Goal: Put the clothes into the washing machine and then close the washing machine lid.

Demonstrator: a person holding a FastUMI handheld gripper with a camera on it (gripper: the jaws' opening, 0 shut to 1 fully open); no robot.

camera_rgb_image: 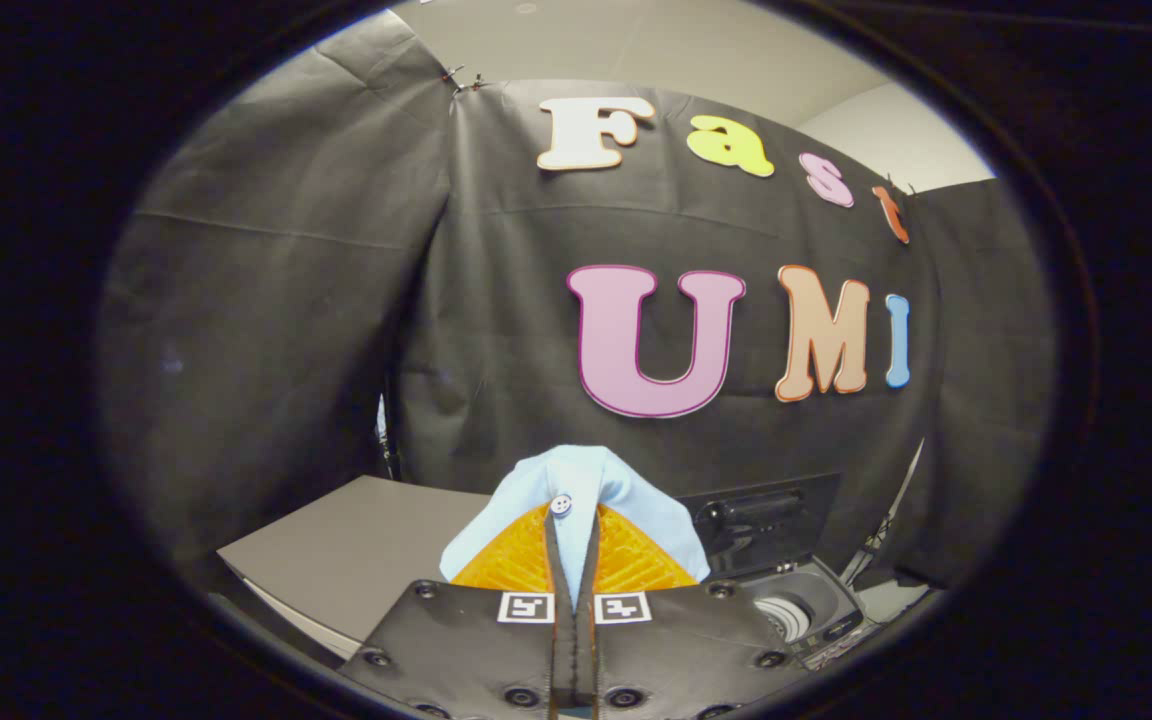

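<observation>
A light blue buttoned garment is pinched between the two fingers of my gripper, which is shut on it. The cloth bunches up over the fingertips and drapes down both sides, with a small button showing at the pinch. The garment is held up in the air. Below and to the right of the fingers stands the small washing machine, its dark lid raised upright behind the round opening.
A grey table top spreads out to the left below the fingers, with its front edge near me. The black cloth wall closes off the space behind the table and the machine.
</observation>
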